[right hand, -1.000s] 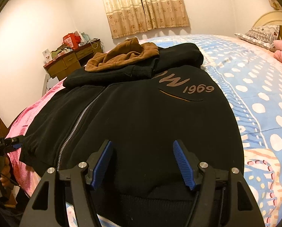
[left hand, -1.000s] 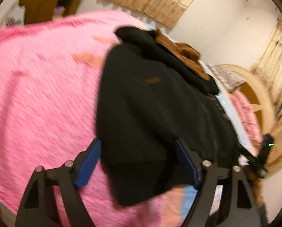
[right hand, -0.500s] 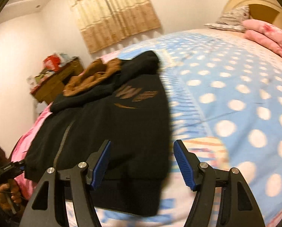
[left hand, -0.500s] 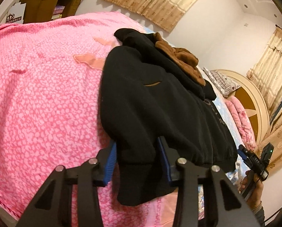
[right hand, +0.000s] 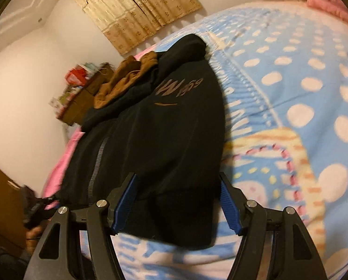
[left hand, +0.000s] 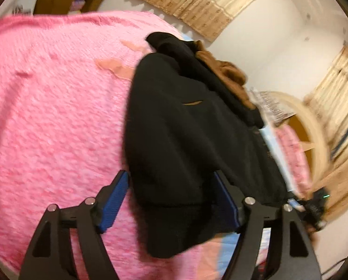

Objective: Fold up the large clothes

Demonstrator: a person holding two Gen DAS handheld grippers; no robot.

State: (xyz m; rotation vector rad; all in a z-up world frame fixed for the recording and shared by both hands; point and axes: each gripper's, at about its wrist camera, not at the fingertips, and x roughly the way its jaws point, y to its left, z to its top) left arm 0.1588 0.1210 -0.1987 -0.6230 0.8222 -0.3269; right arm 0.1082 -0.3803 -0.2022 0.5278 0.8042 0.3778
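Now both the left gripper (left hand: 171, 198) and right gripper (right hand: 177, 201) gape around the black hoodie (left hand: 185, 128) hem.

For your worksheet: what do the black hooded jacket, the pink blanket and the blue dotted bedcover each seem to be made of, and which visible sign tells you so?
Black hooded jacket: likely matte cotton-blend fleece; ribbed hem, metal-looking zip, brown plush hood lining.
Pink blanket: probably fuzzy synthetic fleece; the surface looks napped, though blur leaves that open.
Blue dotted bedcover: seemingly soft printed plush or towelling; no sheen, smooth drape.

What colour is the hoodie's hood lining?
Brown hood lining, clearest in the right wrist view.
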